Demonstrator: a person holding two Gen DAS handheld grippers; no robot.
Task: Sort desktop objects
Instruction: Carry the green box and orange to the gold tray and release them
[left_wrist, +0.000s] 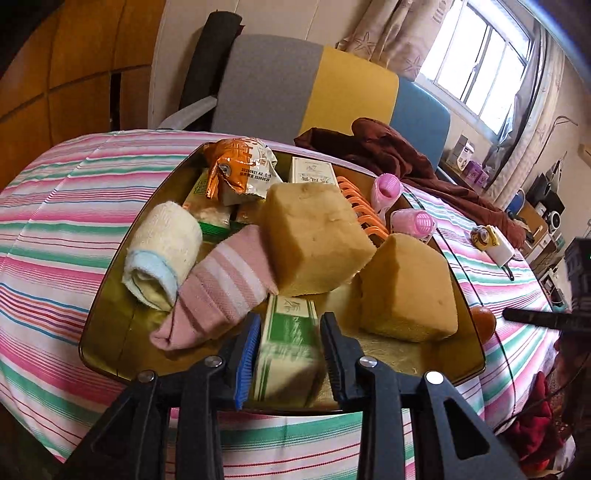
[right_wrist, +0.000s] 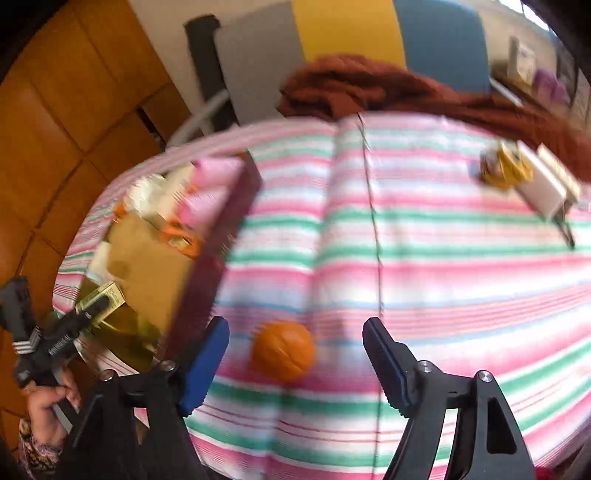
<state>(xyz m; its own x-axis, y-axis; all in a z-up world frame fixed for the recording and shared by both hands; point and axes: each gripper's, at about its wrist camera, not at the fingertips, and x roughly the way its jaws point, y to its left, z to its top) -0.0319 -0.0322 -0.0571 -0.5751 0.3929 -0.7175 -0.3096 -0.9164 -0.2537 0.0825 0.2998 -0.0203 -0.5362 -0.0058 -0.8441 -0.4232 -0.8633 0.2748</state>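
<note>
Your left gripper (left_wrist: 288, 354) is clamping a green-and-white striped carton (left_wrist: 284, 354) between its two pads, holding it low over the near edge of the shallow gold metal tray (left_wrist: 110, 332). The tray is sitting on the pink, green and white striped tablecloth (left_wrist: 55, 229) and is carrying a crowded load: two tan sponge blocks (left_wrist: 314, 236), a rolled pink striped sock (left_wrist: 218, 291), a rolled cream towel with a blue edge (left_wrist: 162, 254), an orange-and-white snack packet (left_wrist: 240, 170), an orange plastic rack (left_wrist: 360, 206) and two pink hair rollers (left_wrist: 412, 221).

Your right gripper (right_wrist: 295, 354) is hanging over the cloth just right of the tray with its jaws standing wide apart. A small orange round fruit (right_wrist: 282, 350) is lying on the tablecloth between them, and neither pad is touching it. That view is blurred. Farther back on the cloth, a yellow toy (right_wrist: 506, 166) is lying beside a white box (right_wrist: 546, 192).
</note>
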